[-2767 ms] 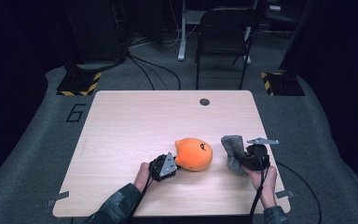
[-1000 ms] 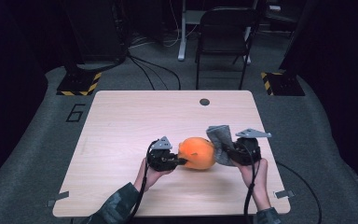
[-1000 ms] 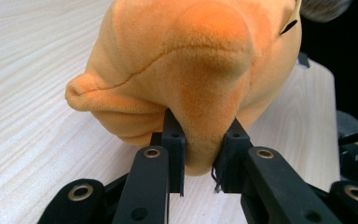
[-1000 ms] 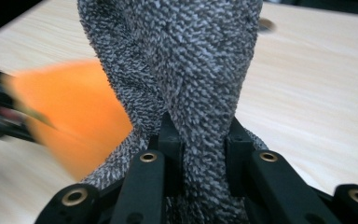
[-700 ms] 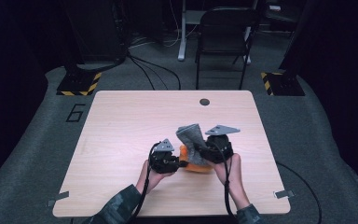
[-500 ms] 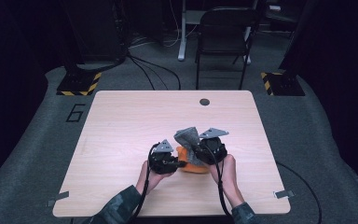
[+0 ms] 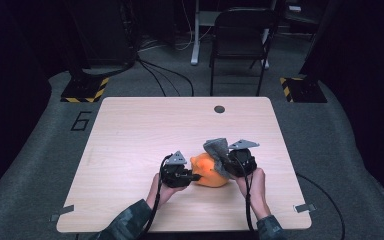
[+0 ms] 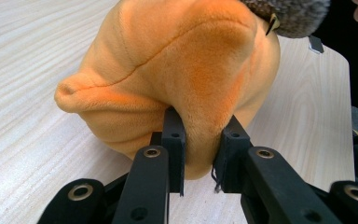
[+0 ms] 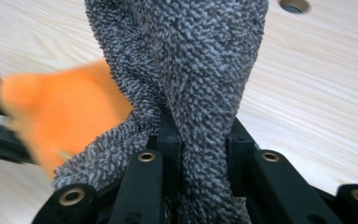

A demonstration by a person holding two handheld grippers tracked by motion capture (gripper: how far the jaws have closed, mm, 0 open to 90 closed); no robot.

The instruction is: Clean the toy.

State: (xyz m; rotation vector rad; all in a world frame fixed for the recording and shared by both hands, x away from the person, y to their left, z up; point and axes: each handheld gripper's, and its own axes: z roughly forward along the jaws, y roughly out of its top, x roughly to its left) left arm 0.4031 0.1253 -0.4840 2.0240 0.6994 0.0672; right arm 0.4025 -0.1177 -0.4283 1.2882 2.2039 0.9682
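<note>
An orange plush toy (image 7: 209, 170) lies on the wooden table (image 7: 145, 130) near its front edge. My left gripper (image 7: 195, 176) is shut on a fold of the orange plush toy (image 8: 177, 74), with the fabric pinched between its jaws (image 8: 200, 158). My right gripper (image 7: 227, 165) is shut on a grey fuzzy cloth (image 7: 217, 150), which it holds against the toy's right side. In the right gripper view the grey cloth (image 9: 200, 70) rises thick between the jaws, with the orange toy (image 9: 60, 112) blurred behind it at the left.
A round hole (image 7: 219, 109) sits near the table's far edge. A dark chair (image 7: 240, 40) stands behind the table. Cables trail over the grey floor, and yellow-black striped blocks (image 7: 82, 90) lie at both far corners.
My right gripper carried the grey cloth left over the toy, then back to the toy's right side and lower. The left gripper has stayed shut on the toy.
</note>
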